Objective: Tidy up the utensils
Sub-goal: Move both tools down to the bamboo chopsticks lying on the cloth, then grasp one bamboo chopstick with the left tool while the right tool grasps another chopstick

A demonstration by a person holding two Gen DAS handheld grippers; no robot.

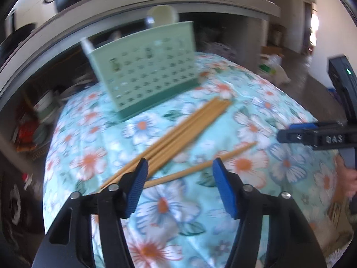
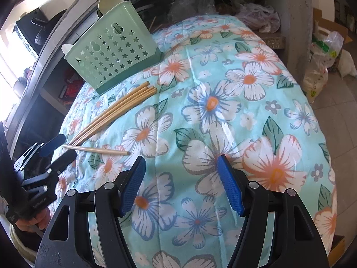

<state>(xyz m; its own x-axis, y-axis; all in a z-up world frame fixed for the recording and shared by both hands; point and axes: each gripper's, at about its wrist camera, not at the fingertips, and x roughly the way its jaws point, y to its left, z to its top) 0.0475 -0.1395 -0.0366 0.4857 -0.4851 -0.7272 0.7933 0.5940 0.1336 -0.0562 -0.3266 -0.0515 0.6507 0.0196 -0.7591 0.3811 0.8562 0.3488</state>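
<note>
One chopstick (image 1: 202,166) between left tool's (image 1: 179,174) spread jaws, seemingly untouched

I'm counting 1 green utensil holder (image 2: 111,60), 1 loose bundle of about 5 wooden chopsticks (image 2: 113,114) lying together, plus 1 stray chopstick (image 2: 96,150) sitting apart on the 1 floral cloth (image 2: 223,111).

Tablecloth (image 2: 223,71) is soft matt cloth, floral print, a bit creased. Chopsticks (image 2: 116,109) look like smooth pale wood or bamboo. The green utensil holder (image 2: 111,60) is matt plastic with star cutouts. Gripper pads (image 2: 229,185) are ribbed blue rubbery stuff on black plastic.
</note>
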